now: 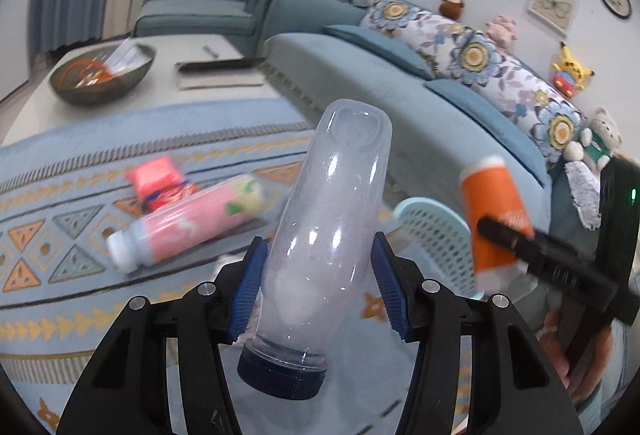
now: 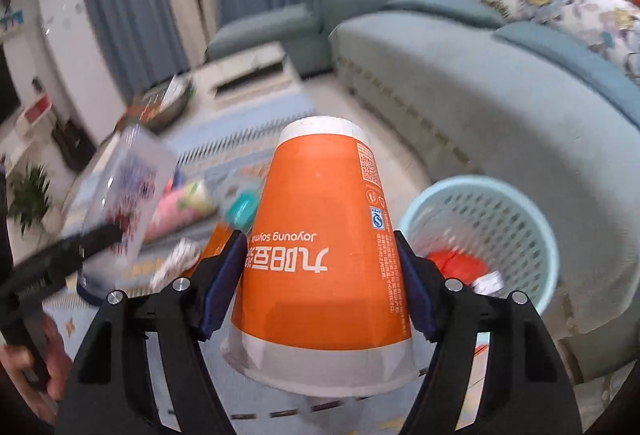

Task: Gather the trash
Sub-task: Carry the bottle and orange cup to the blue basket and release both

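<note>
My left gripper (image 1: 318,283) is shut on a clear empty plastic bottle (image 1: 324,227) with a dark blue cap, cap end toward the camera, held above the rug. My right gripper (image 2: 320,287) is shut on an orange paper cup (image 2: 320,255) held upside down, mouth toward the camera. The cup (image 1: 494,215) also shows in the left wrist view, above a light blue perforated trash basket (image 1: 440,235). The basket (image 2: 516,211) stands to the right of the cup beside the sofa, with red trash inside. A pink-labelled bottle (image 1: 188,223) and a red packet (image 1: 154,175) lie on the rug.
A blue sofa (image 2: 480,83) with floral cushions runs along the right. A low table holds a dark bowl (image 1: 102,75) and a book. A patterned blue rug (image 1: 60,235) covers the floor. A teal-capped item (image 2: 240,211) and wrappers lie on the rug.
</note>
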The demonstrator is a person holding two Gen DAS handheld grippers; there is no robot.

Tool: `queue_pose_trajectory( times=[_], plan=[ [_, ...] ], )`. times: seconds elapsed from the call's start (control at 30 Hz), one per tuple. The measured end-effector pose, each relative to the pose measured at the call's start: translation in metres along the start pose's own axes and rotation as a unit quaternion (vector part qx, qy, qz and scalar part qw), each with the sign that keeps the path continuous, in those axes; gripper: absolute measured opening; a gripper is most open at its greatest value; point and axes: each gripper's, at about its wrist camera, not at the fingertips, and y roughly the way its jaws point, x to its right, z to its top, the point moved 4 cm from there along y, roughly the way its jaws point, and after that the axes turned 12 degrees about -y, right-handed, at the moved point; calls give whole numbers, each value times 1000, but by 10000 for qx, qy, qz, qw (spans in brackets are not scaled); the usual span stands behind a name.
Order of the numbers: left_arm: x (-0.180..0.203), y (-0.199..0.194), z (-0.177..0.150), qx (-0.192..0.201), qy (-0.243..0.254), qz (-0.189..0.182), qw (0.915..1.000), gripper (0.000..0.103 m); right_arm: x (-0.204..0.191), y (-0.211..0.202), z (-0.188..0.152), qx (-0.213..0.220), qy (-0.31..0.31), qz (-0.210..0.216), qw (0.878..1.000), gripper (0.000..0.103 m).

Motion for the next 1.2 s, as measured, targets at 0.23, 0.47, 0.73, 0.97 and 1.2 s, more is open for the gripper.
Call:
queue_pose_trajectory(
  times=[0.23, 0.47, 0.73, 0.97, 1.2],
  plan=[
    [70, 24, 8, -41, 189, -441, 9988, 51, 77, -22, 18, 238, 372, -740, 9963, 68],
    [129, 81, -1, -562, 313, -966, 9932, 52, 152, 5, -16, -30, 973, -1592, 9824, 70],
    [161, 155, -30, -1045, 447, -771, 9905, 52, 202, 52, -66, -800, 1862, -1492, 9678, 70],
    [174, 202, -47, -1306, 535, -512, 9887, 63, 206, 88, -90, -1402, 1809, -1433, 9629, 73],
    [153, 197, -47, -1190, 304, -457, 9914, 75, 203, 82, -90, -1285, 1838, -1300, 9658, 74]
  ],
)
